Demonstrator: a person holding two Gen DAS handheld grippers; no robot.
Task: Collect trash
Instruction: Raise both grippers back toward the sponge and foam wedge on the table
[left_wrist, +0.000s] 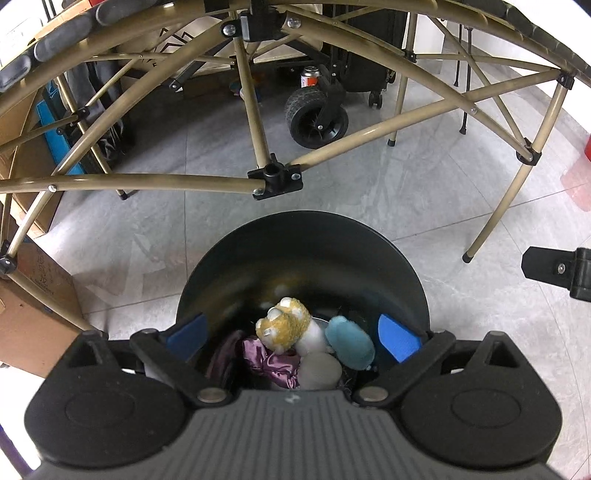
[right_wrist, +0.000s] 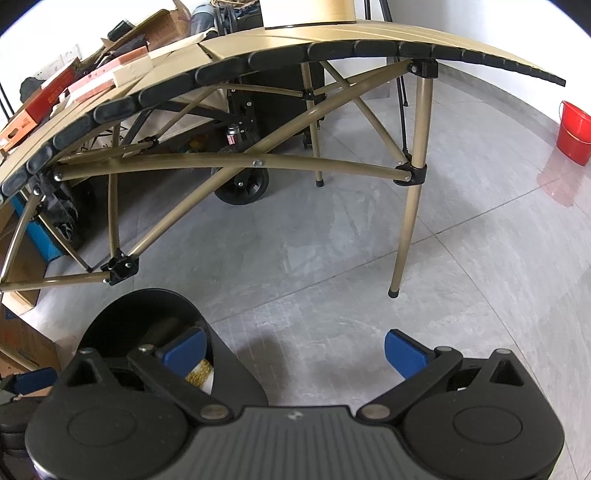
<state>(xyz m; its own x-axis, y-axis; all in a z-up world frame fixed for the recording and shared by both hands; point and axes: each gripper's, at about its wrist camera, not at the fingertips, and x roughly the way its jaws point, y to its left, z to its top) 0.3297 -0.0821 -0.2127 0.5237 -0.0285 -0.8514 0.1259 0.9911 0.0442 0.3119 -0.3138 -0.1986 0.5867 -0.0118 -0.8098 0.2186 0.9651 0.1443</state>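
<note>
A black round bin (left_wrist: 303, 254) stands on the grey tiled floor, right under my left gripper (left_wrist: 293, 336). Its blue pads are spread wide over the bin's mouth with nothing pressed between them. Inside the bin lie a yellow-and-white crumpled piece (left_wrist: 283, 325), a light blue piece (left_wrist: 351, 341), a purple shiny wrapper (left_wrist: 271, 360) and a pale grey lump (left_wrist: 318, 371). In the right wrist view the same bin (right_wrist: 144, 321) sits at the lower left, with a yellow bit (right_wrist: 199, 373) showing inside. My right gripper (right_wrist: 295, 350) hangs open over bare floor to the right of the bin.
A tan folding table (right_wrist: 332, 40) with crossed metal legs (left_wrist: 258, 110) stands just beyond the bin. Boxes (right_wrist: 55, 88) lie on its top. A wheeled black cart (left_wrist: 317, 114) sits behind, cardboard boxes (left_wrist: 33, 314) at the left, a red bucket (right_wrist: 574, 129) far right.
</note>
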